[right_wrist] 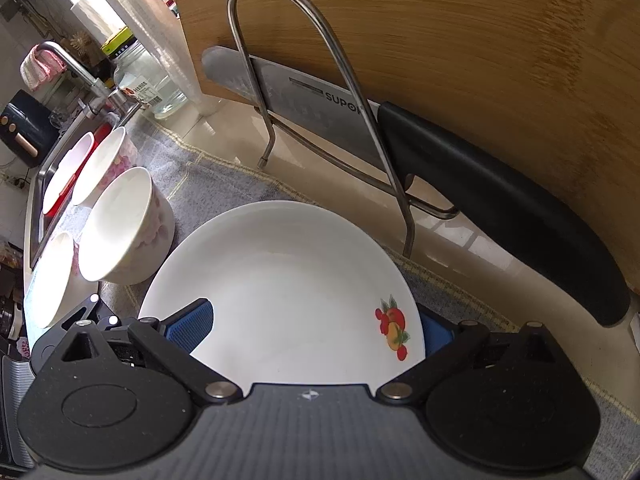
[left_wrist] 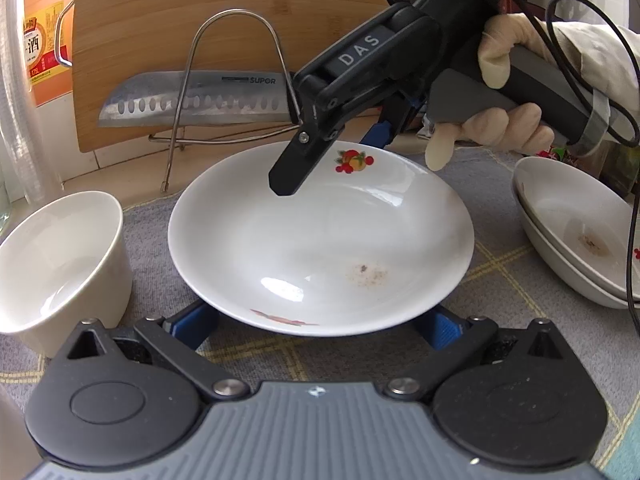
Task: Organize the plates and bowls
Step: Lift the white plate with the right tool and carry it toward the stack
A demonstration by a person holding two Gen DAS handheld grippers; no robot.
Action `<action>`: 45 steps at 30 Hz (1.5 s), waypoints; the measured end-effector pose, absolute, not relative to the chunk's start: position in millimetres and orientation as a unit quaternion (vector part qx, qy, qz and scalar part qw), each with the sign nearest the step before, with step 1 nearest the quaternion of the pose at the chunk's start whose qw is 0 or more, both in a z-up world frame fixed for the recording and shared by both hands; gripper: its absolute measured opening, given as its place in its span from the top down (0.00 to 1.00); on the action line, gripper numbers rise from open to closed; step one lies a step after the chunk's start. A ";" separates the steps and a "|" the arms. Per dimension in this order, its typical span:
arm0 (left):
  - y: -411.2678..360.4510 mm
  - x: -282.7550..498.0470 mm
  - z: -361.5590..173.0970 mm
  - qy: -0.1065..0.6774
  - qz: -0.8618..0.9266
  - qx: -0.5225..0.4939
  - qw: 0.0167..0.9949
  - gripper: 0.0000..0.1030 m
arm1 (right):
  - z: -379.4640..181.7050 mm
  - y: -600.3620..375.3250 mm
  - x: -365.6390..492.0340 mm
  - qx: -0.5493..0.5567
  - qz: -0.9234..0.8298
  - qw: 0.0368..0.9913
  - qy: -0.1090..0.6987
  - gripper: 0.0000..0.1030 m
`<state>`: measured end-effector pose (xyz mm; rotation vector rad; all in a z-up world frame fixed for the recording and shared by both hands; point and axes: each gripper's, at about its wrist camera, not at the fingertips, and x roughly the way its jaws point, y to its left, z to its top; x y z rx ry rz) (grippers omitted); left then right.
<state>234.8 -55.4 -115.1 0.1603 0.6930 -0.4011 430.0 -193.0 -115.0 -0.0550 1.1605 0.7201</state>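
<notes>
On the tabletop [left_wrist: 500, 280], both claws, left claw [left_wrist: 320, 326] and right claw [right_wrist: 316, 326], are sitting wide open around the fruit plate [left_wrist: 320, 240]; bowls [right_wrist: 120, 228] are waiting unstacked

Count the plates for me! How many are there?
3. The fruit-patterned plate sits in the middle between both grippers. Two more plates are stacked on the right. More could be hidden outside the view.

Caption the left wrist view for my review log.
Both grippers straddle the fruit-print plate, jaws open.
</notes>
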 end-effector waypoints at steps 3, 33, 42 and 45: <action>-55.4 234.5 -115.3 0.338 -0.194 0.078 0.918 0.00 | -114.6 -190.9 432.4 -0.032 0.341 0.768 0.541 0.00; -54.1 239.5 -112.9 0.342 -0.216 0.089 0.910 0.00 | -114.5 -180.0 442.0 -0.061 0.375 0.745 0.549 0.00; -57.5 238.4 -110.7 0.348 -0.213 0.097 0.908 0.01 | -114.9 -178.6 435.5 -0.067 0.375 0.742 0.552 0.00; -55.9 236.5 -110.3 0.352 -0.219 0.101 0.904 0.01 | -115.4 -178.8 430.7 -0.067 0.377 0.738 0.555 0.00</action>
